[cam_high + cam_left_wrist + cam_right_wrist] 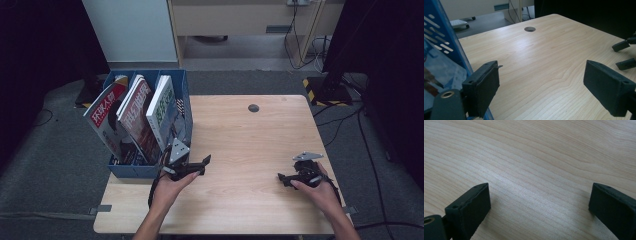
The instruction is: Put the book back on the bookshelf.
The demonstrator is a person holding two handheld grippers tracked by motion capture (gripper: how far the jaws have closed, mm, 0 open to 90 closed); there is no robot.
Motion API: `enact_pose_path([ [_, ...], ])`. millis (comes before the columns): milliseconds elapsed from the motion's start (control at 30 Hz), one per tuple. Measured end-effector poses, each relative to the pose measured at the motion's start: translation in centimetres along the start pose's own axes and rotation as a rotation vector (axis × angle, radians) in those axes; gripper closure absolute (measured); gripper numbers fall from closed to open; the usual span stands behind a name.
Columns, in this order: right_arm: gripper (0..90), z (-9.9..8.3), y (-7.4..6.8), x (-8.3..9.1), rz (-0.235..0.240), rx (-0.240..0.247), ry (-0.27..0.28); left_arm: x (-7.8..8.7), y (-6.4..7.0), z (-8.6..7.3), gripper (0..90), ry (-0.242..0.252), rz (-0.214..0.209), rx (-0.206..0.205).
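A blue file rack (184, 100) stands at the table's left edge with three magazines (137, 117) leaning in it. My left gripper (202, 165) lies low on the wood just right of the rack's front corner, open, with bare tabletop between its jaws (541, 90). The rack's blue wall (441, 40) rises at the left of the left gripper view. Near the front right of the table my right gripper (283, 179) is open too, pointing left, and only wood grain lies between its jaws (539, 205). Its fingertips (624, 55) show far off in the left gripper view.
The light wooden table (240, 135) has a round cable hole (253, 107) near its far edge. Beyond it are a white cabinet (132, 30), wooden furniture and cables on a grey carpet. A black stand with striped tape (325, 87) sits off the far right corner.
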State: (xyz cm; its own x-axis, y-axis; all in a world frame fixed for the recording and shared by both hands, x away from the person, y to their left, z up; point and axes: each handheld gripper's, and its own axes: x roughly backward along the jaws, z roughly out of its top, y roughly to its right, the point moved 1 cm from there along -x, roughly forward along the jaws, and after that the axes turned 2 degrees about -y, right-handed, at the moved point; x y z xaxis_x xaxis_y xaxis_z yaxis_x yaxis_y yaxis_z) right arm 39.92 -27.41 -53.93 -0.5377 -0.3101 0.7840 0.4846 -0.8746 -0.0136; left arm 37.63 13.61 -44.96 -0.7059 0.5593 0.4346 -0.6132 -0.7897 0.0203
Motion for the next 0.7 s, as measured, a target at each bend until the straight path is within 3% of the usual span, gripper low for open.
enact_pose_path([
  [367, 4.1, -0.1, 0.1, 0.0, -0.002, -0.007, 0.003, -1.2, 1.0, 1.4, 12.6, -0.013, -0.025, -0.019],
  [700, 4.0, -0.2, 0.5, 0.2, -0.006, -0.024, 0.003, -3.6, 2.1, 2.2, 9.9, -0.054, -0.049, -0.042],
])
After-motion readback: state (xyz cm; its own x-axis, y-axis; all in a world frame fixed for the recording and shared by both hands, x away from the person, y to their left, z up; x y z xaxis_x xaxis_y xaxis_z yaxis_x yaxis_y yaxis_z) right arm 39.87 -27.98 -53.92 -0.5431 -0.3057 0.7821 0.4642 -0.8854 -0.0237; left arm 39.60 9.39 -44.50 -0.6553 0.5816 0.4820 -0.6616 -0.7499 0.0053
